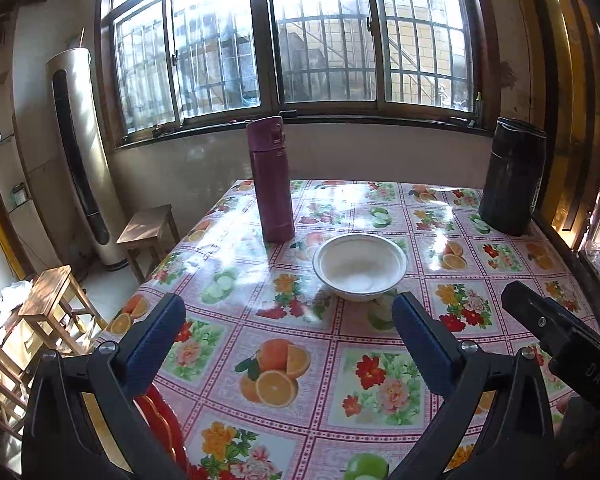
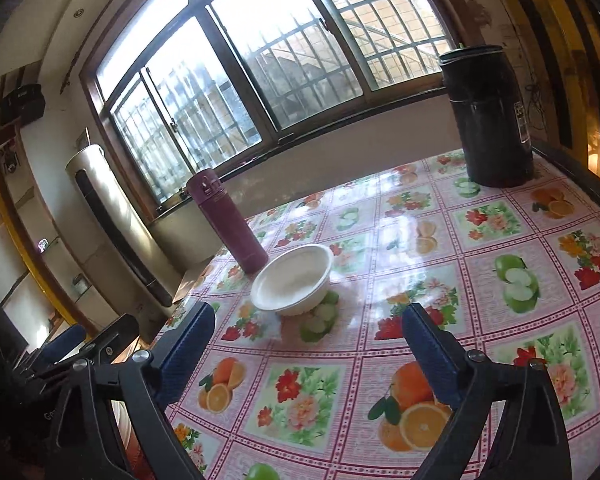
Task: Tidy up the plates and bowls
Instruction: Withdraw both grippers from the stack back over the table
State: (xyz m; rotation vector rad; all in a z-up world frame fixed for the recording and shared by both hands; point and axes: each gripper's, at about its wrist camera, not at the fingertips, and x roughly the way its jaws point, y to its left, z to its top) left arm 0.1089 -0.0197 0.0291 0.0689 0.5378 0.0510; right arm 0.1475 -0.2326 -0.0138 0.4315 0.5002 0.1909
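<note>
Table [image 1: 340, 400]: covered with glossy pink cloth printed in fruit and flower squares, set against wall under barred window [image 1: 284, 36].

Bowl [image 1: 359, 266]: white, upright, standing near middle of table, just beside maroon flask; looks like more than one nested together, though count cannot be told. Touched by neither gripper.

Flask [image 1: 271, 180]: maroon, tall, upright, lid closed, just behind and left of bowl.

Container [image 1: 512, 176]: black, cylindrical, lidded, upright at far right corner of table, well apart from bowl.

Left gripper [image 1: 288, 320]: jaws spread wide, nothing between them, held above near part of table, short of bowl.

Right gripper [image 2: 308, 328]: jaws spread wide, nothing held, above near part of table, bowl ahead and apart from blue fingertips [image 2: 428, 344]. Seen also at right edge of left wrist view.

Wooden stools [image 1: 148, 228]: off left side of table, on floor.

Tower fan [image 1: 82, 152]: white, standing in left corner by window.
</note>
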